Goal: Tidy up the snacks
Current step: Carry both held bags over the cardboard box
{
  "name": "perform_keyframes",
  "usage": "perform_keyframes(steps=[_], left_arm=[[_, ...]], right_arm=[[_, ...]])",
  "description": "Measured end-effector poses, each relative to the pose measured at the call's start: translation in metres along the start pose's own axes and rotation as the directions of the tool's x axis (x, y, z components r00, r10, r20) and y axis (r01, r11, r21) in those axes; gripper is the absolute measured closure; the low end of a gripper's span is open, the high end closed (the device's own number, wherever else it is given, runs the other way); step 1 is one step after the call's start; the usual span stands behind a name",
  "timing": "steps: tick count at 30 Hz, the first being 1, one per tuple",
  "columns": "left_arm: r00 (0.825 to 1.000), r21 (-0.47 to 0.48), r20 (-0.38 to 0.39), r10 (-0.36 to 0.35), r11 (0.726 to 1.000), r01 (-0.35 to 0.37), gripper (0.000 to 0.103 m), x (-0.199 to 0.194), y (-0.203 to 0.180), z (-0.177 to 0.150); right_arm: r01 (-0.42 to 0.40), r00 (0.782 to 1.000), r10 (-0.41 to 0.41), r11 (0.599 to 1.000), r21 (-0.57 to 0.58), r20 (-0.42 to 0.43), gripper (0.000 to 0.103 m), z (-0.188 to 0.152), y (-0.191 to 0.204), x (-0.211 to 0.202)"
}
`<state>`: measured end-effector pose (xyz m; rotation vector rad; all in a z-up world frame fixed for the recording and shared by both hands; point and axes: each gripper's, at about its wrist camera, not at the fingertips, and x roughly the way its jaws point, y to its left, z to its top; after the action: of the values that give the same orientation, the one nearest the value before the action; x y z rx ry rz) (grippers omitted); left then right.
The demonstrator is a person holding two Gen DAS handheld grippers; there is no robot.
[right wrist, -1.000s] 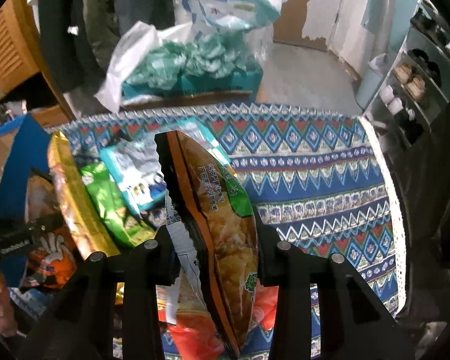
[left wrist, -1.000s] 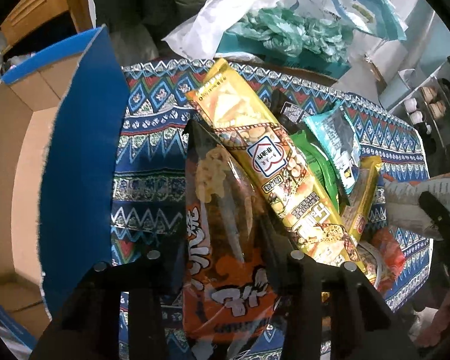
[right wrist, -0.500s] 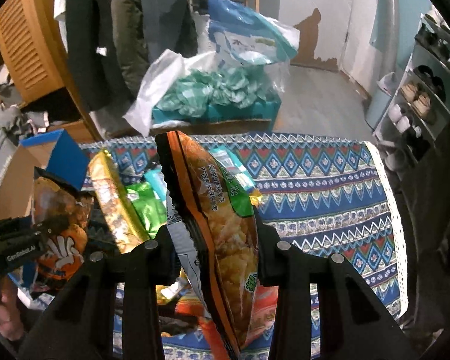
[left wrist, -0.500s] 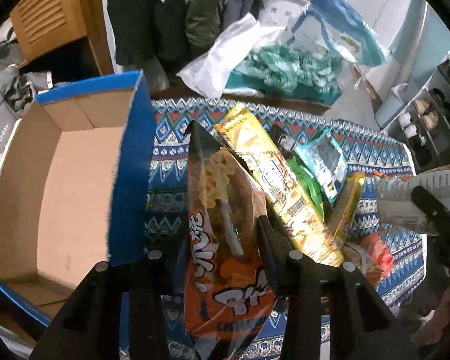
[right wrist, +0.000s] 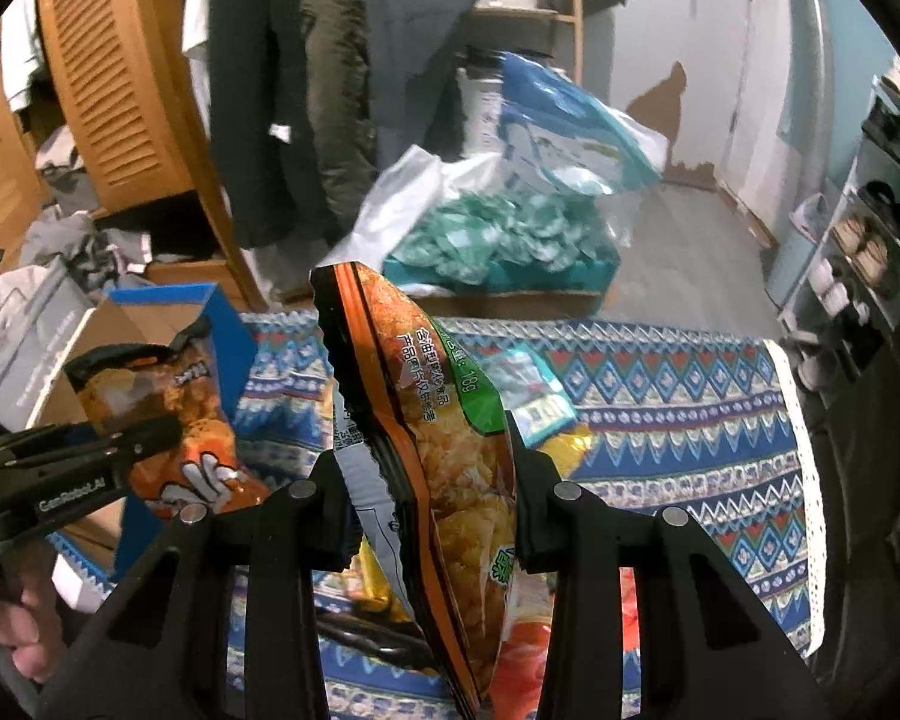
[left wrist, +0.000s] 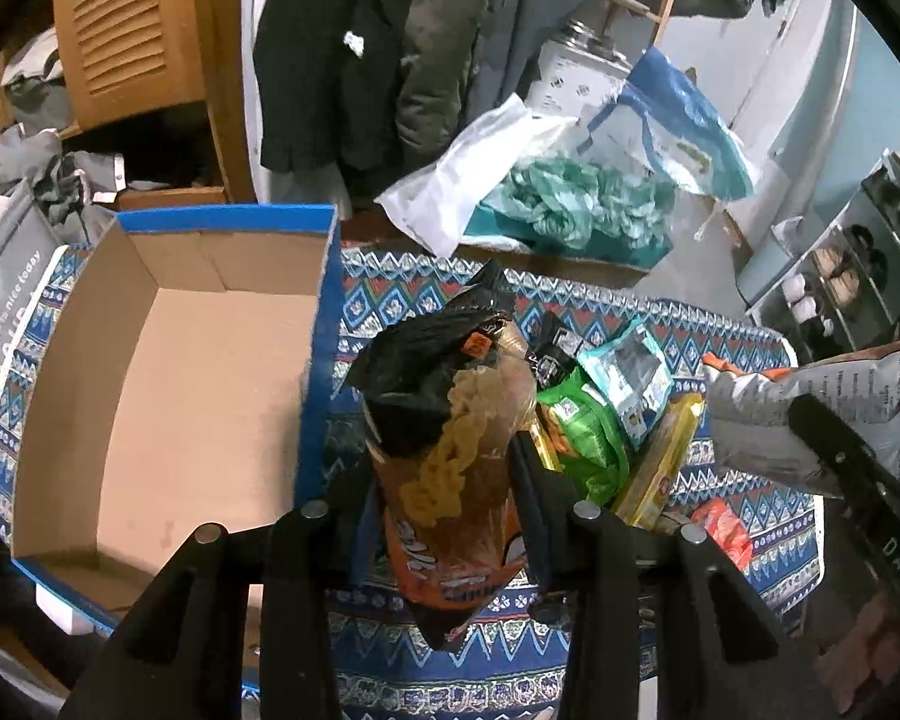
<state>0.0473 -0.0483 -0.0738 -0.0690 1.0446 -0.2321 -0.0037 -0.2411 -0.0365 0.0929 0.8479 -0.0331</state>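
My left gripper [left wrist: 447, 468] is shut on an orange and black snack bag [left wrist: 450, 456], held upright above the patterned cloth [left wrist: 750, 564], just right of an open cardboard box with blue rims [left wrist: 168, 396]. My right gripper [right wrist: 429, 456] is shut on an orange chip bag with a green corner [right wrist: 444, 438], lifted above the cloth [right wrist: 660, 408]. That bag shows at the right of the left wrist view [left wrist: 810, 402]. The left gripper and its bag [right wrist: 168, 420] show at the left of the right wrist view. Green [left wrist: 582, 432], teal [left wrist: 630, 372], yellow [left wrist: 660, 468] and red [left wrist: 723, 528] packets lie on the cloth.
A white plastic bag and a box of teal wrapped items [left wrist: 564, 210] stand behind the table. Dark coats [left wrist: 390, 60] hang at the back. A wooden louvred cabinet [left wrist: 132, 36] is at the far left. A shoe rack [left wrist: 858, 264] stands at the right.
Both grippers have risen with their bags, so the table looks farther away. The left gripper has tilted so the open box now fills the left of its view.
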Motion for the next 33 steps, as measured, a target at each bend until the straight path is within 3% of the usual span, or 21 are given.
perform_keyframes(steps=[11, 17, 33], left_arm=[[0.995, -0.023, 0.096, -0.032, 0.999, 0.034, 0.064, -0.045, 0.017, 0.012], [0.993, -0.056, 0.11, -0.046, 0.997, 0.052, 0.064, -0.062, 0.038, 0.015], [0.98, -0.194, 0.191, 0.048, 0.981, -0.01, 0.064, -0.094, 0.125, 0.017]], right_arm=[[-0.058, 0.997, 0.06, 0.997, -0.043, 0.04, 0.067, 0.017, 0.041, -0.008], [-0.084, 0.995, 0.088, 0.993, -0.077, 0.055, 0.067, 0.025, 0.066, -0.008], [-0.177, 0.981, 0.187, 0.968, -0.175, 0.043, 0.067, 0.04, 0.157, 0.006]])
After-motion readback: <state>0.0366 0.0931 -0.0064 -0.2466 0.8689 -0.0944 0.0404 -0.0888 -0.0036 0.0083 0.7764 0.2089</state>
